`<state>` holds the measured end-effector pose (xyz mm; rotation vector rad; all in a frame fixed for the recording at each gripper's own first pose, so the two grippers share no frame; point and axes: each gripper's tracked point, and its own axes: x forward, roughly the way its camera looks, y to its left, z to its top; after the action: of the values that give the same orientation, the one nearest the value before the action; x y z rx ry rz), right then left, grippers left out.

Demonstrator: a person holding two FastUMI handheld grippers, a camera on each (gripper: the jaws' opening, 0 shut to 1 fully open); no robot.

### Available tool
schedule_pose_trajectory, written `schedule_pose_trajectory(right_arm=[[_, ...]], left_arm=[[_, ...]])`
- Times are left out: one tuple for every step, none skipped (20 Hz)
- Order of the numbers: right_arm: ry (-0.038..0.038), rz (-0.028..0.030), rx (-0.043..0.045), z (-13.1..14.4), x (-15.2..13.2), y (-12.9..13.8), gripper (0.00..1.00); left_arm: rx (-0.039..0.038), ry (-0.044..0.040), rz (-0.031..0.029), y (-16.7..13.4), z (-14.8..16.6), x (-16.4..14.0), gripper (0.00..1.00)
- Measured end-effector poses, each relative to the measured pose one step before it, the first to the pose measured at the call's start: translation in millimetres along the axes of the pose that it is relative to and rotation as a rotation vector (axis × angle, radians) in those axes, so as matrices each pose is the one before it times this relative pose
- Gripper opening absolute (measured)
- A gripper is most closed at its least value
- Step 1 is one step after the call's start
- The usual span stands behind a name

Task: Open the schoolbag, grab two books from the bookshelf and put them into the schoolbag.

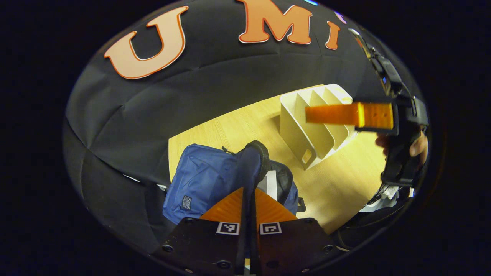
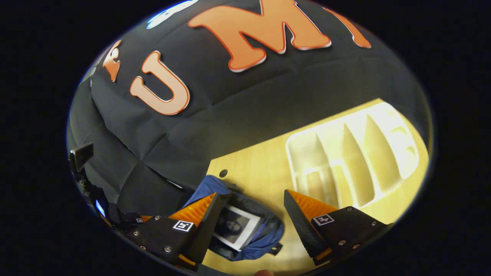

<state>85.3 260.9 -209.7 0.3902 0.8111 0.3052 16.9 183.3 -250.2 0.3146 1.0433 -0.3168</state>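
1. The left tongs (image 1: 249,199) are clenched on the raised flap of the blue schoolbag (image 1: 203,180), both fingers pressing the fabric between them and holding the bag's mouth open.
2. The right tongs (image 2: 249,209) hang released, jaws set wide apart and holding nothing, directly above the open bag (seen in the left gripper view farther off, held by a hand (image 1: 418,145) in front of the bookshelf).
3. A book (image 2: 236,226) with a pale cover lies inside the schoolbag's opening, showing between the right tongs' fingers.
4. The white bookshelf (image 2: 353,157), its slanted dividers standing with bare slots, sits on the wooden desk (image 2: 264,168) just beside the schoolbag.
5. The booth's black cloth wall (image 1: 215,92) hangs behind the desk.
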Motion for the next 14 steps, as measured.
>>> schedule_pose_trajectory(right_arm=[[-0.02178, -0.01648, -0.01432, 9.57, -8.34, -10.99, 0.96], [-0.01420, -0.02123, -0.01308, 7.63, -5.40, -11.93, 0.96], [-0.01044, -0.02022, -0.00762, 4.76, -5.56, -13.25, 0.96], [-0.01457, -0.01886, -0.00475, 5.51, -6.12, -12.13, 0.97], [-0.01344, -0.01708, -0.00862, 5.36, -6.03, -11.70, 0.97], [-0.01341, -0.01882, -0.01817, 4.29, -5.32, -11.88, 0.96], [-0.00396, -0.02292, -0.02234, 2.73, -5.35, -10.92, 0.97], [-0.00621, -0.01581, -0.01379, 2.82, -3.76, -10.71, 0.97], [-0.01015, -0.00638, -0.01028, 4.51, -3.84, -6.28, 0.97], [-0.00846, -0.00767, -0.00493, 5.04, -4.15, -6.66, 0.97], [-0.00977, -0.00152, -0.00609, 3.76, -4.26, -6.64, 0.97], [-0.01849, -0.00444, -0.00236, 5.50, -4.60, -5.37, 0.97], [-0.02356, 0.00418, -0.00393, 7.70, -5.60, -4.76, 0.97], [-0.02918, -0.01219, -0.01129, 7.62, -4.90, -6.49, 0.97]], left_arm=[[0.00512, -0.00056, -0.00489, -8.02, -0.76, 1.43, 0.08], [0.00031, 0.00161, -0.00327, -9.93, -0.24, 4.09, 0.09], [-0.00195, 0.00416, 0.00015, -7.68, -1.14, 2.90, 0.13], [-0.00233, 0.00181, 0.00690, -4.67, -0.46, 1.98, 0.14], [-0.00354, -0.00664, 0.00274, -5.51, 1.99, 1.70, 0.16], [-0.00632, -0.00859, -0.01054, -9.61, 3.55, 1.02, 0.17], [-0.00616, -0.00960, -0.00875, -8.86, 3.10, 0.78, 0.19], [-0.00479, -0.01273, -0.00115, -6.87, 3.79, 0.50, 0.22], [-0.00412, -0.01366, 0.00168, -6.07, 6.19, 1.26, 0.30], [-0.00339, -0.01675, 0.00459, -4.73, 5.16, 0.73, 0.32], [-0.00930, -0.01659, 0.00471, -5.73, 6.87, 1.67, 0.46], [-0.02145, -0.02387, 0.00492, -4.12, 6.95, 0.08, 0.41], [-0.02234, -0.03071, -0.00181, -7.06, 8.76, 0.19, 0.38], [-0.02013, -0.04154, -0.00071, -6.56, 10.52, 0.32, 0.45]])
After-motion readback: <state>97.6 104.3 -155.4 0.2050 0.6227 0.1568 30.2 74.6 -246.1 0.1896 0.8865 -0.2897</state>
